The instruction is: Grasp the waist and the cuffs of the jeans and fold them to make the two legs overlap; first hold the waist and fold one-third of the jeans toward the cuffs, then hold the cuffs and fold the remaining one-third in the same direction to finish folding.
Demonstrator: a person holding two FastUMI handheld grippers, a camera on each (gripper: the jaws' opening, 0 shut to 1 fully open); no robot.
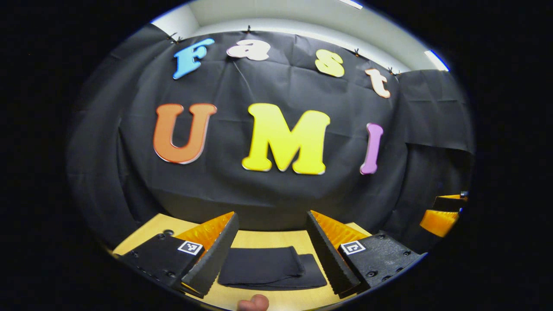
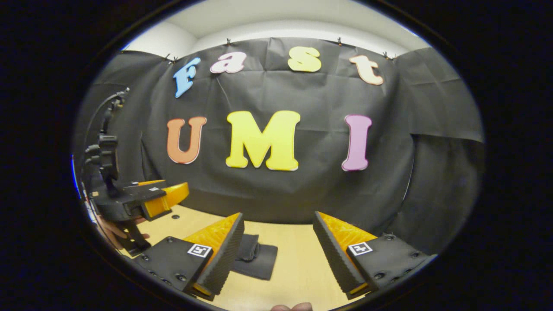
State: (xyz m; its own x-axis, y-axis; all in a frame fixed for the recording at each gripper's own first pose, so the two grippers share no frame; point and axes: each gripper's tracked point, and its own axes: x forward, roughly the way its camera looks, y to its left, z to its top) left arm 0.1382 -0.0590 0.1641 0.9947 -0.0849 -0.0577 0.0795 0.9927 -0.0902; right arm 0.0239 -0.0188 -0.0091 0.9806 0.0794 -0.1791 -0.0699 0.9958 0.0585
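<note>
On the left of the left gripper view, the left gripper point(image 1: 272, 255) is seen raised above the tabletop point(image 1: 263, 239), its jaws spread wide and nothing held between them. Between its fingers, lower down, the jeans point(image 1: 270, 268) are seen lying flat as a compact dark bundle, apparently already folded over in layers. At the far right edge of that view part of the other gripper is glimpsed. In the right gripper view, the left gripper point(image 2: 166, 196) is seen at the left, held by a hand. Further right, the right gripper point(image 2: 278, 255) is likewise released, with the jeans point(image 2: 255, 257) lying beside its left finger. The folding is judged to be finished or nearly so. The bundle could be disturbed if a finger were lowered carelessly; the top layer might be dragged open or the stack pushed askew.
</note>
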